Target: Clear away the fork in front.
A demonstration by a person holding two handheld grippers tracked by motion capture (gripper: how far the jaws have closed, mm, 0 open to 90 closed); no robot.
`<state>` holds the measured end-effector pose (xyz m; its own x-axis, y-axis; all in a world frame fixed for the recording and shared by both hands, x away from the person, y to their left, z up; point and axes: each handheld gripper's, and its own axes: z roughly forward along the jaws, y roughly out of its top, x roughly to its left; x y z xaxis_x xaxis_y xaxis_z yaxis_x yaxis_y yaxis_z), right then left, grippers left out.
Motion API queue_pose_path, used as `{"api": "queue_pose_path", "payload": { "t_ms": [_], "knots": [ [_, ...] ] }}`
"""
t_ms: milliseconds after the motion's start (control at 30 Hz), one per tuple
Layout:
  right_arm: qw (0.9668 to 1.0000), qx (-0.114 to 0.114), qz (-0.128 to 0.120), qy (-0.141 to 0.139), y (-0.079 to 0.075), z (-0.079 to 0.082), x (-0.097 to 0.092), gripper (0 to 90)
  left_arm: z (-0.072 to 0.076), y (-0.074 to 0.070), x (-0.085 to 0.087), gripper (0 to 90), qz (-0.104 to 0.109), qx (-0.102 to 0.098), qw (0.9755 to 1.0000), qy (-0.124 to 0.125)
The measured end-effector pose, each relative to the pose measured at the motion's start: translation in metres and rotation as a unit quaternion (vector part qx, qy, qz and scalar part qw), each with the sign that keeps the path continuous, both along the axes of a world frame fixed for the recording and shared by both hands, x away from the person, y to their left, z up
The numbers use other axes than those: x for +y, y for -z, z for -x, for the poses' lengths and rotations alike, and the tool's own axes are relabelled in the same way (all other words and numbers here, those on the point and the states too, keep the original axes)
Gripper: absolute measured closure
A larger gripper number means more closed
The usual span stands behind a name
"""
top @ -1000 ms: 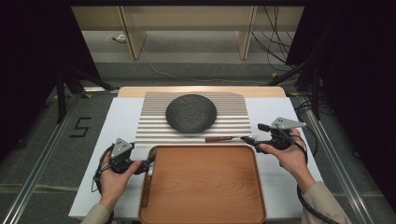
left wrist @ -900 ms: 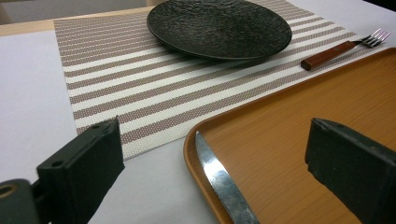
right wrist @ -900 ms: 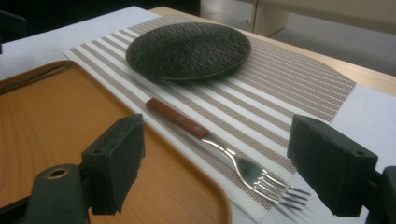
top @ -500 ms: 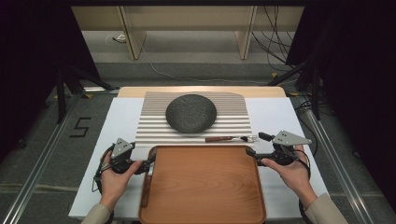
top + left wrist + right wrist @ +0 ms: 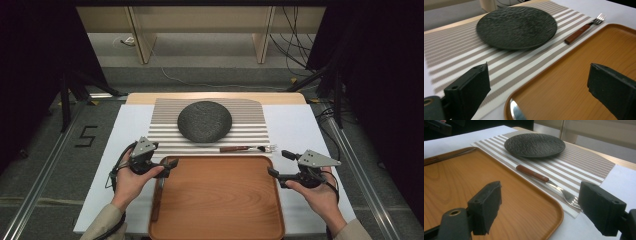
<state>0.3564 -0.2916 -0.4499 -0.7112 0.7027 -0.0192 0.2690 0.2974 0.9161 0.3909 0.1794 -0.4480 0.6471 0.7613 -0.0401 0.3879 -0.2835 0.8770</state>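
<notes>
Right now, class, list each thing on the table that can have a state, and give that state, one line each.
Left gripper: open, empty, over the tray's corner.
Right gripper: open, empty, at the tray's edge.
Tray: flat; a utensil lies along its left side.
Plate: empty, on the striped mat.
Fork: lying flat on the mat.

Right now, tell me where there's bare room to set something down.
The wooden tray is mostly bare, apart from a utensil along its left edge. White table lies open beside the striped mat. Crowded: the mat's middle, holding the dark plate and fork.
</notes>
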Motion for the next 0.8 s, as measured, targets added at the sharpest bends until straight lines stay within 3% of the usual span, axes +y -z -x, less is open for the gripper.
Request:
{"api": "queue_pose_path", "payload": {
  "t_ms": [200, 333, 567, 800],
  "knots": [
    [1.0000, -0.003, -0.003, 0.004, 0.001, 0.005, -0.004, 20.0, -0.022, -0.015, -0.032, 5.2, -0.016, -0.005, 0.9988, 0.047],
    [1.0000, 0.000, -0.001, 0.004, 0.002, 0.005, -0.004, 20.0, -0.041, -0.017, -0.060, 11.2, -0.027, -0.006, 0.9969, 0.074],
    [1.0000, 0.002, -0.001, 0.004, 0.003, 0.004, -0.004, 20.0, -0.066, -0.010, -0.110, 15.1, -0.066, 0.009, 0.9894, 0.129],
    [1.0000, 0.005, -0.002, 0.002, 0.004, 0.004, -0.005, 19.9, -0.084, 0.005, -0.143, 19.5, -0.097, 0.025, 0.9829, 0.155]
  ]
}}
